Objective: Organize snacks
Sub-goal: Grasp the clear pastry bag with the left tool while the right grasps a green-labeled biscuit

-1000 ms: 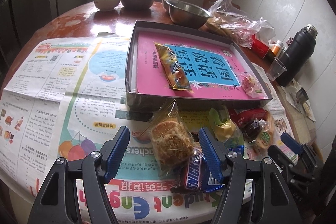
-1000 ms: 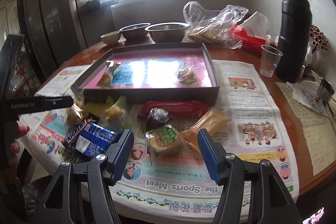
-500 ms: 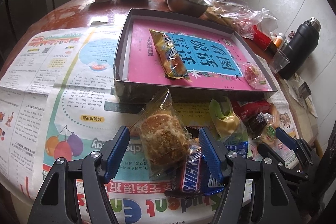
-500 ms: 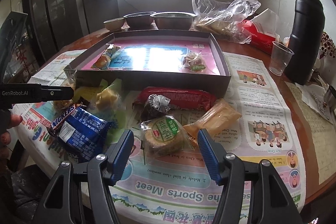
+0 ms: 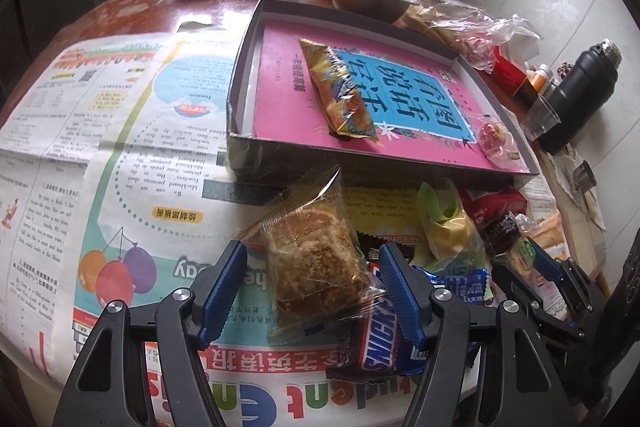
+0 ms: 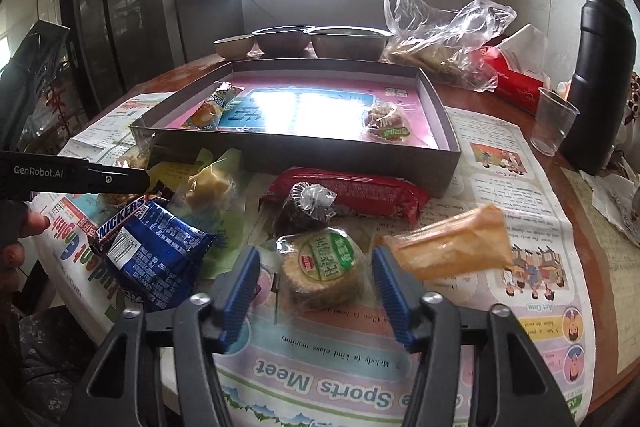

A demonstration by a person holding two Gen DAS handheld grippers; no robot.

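Snacks lie heaped on the table just in front of the grey box (image 6: 448, 163), the landmark here. Leftmost, the left hand-held gripper (image 5: 312, 291) stands open around the crumbly pastry packet (image 5: 312, 267), whose long axis runs toward the box's near wall; neither pad presses it. Further right, the right hand-held gripper (image 6: 316, 279) straddles the round green-labelled biscuit (image 6: 326, 267), directly ahead and nearer this hand; its jaws have just been closing, gaps showing on both sides.
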